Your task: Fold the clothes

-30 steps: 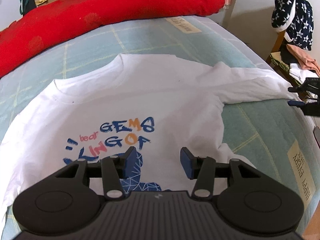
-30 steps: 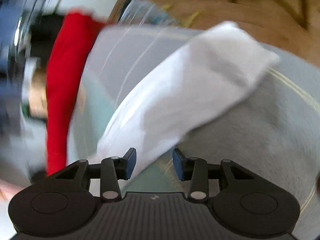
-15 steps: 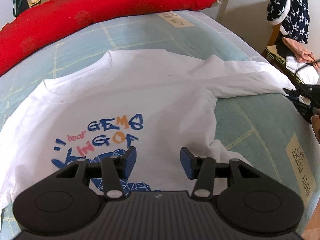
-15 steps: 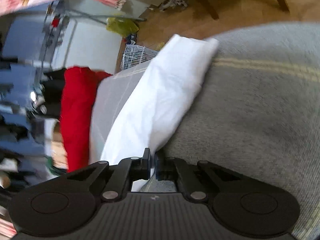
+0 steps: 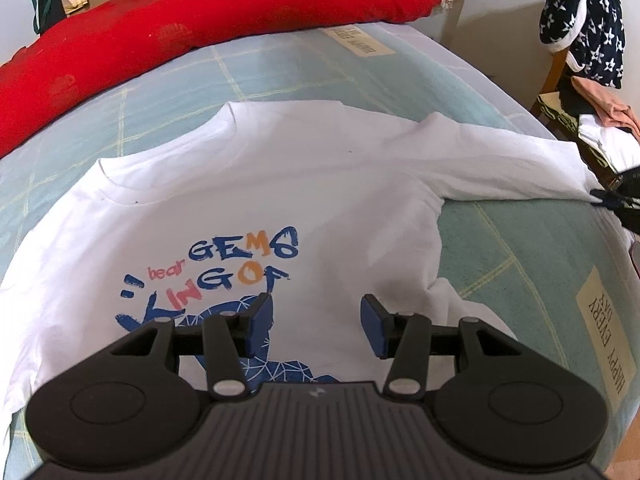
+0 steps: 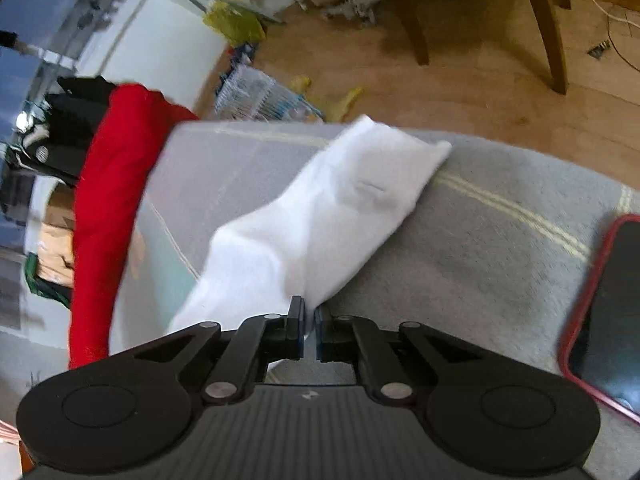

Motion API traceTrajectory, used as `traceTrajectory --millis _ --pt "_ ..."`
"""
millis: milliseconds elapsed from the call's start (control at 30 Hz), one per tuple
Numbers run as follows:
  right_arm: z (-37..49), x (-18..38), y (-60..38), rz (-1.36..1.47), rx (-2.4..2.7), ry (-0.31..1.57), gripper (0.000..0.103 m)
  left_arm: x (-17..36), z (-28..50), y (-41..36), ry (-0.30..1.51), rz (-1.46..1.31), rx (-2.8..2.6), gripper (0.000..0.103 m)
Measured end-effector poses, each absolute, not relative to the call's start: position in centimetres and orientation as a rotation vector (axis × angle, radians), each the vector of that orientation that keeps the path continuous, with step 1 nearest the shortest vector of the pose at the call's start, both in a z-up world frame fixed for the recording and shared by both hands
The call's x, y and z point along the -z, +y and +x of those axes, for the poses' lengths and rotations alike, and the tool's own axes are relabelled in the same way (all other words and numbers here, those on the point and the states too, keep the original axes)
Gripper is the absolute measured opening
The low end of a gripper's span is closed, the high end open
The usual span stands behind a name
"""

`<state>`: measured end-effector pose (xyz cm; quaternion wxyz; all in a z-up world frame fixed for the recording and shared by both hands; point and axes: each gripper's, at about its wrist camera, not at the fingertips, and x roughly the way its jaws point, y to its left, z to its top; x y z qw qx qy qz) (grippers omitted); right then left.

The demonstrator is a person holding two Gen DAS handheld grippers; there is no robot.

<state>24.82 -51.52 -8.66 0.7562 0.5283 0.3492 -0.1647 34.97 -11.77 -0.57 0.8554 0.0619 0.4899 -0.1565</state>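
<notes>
A white T-shirt (image 5: 248,184) with a blue, orange and pink print lies face up on the bed. My left gripper (image 5: 316,320) hovers over its lower front, open, with nothing between the pads. The shirt's long right sleeve (image 5: 512,168) stretches out toward the bed's right edge. There my right gripper (image 5: 614,198) pinches the cuff. In the right wrist view the sleeve (image 6: 320,216) runs away from the fingers, and the right gripper (image 6: 309,320) is shut on its white edge.
A long red cushion (image 5: 200,28) lies across the far side of the bed. A chair (image 5: 560,92) piled with clothes stands off the right edge. A phone in a red case (image 6: 600,320) lies on the sheet near the right gripper. Wooden floor (image 6: 480,72) shows beyond the bed.
The right gripper's jaws went from apart to shut on the sleeve's edge, and its view swung across the bed. The left gripper has stayed open over the shirt.
</notes>
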Motion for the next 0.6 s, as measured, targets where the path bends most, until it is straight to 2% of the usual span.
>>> traceTrajectory --millis 100,133,167,233,333,600 --pt "24.4 7.5 -51.2 1.113 0.424 0.782 0.022 -0.1 35.1 -11.2 1.014 0.127 0.327 0.049" --pt "24.0 6.6 -50.9 1.080 0.463 0.788 0.033 -0.5 35.3 -10.9 1.003 0.127 0.322 0.049" --pt "23.6 5.6 -50.5 1.039 0.500 0.791 0.039 -0.9 35.5 -10.6 0.991 0.126 0.316 0.049" --pt "23.6 3.1 -49.1 0.894 0.510 0.777 0.043 -1.8 36.4 -10.1 0.964 0.119 0.318 0.049" --pt "26.8 0.9 -45.8 0.700 0.344 0.798 0.055 -2.2 39.0 -10.3 0.931 0.126 0.352 0.049" --pt "41.3 1.1 -30.9 0.318 -0.262 0.909 0.059 -0.4 45.3 -12.7 0.966 0.142 0.465 0.049"
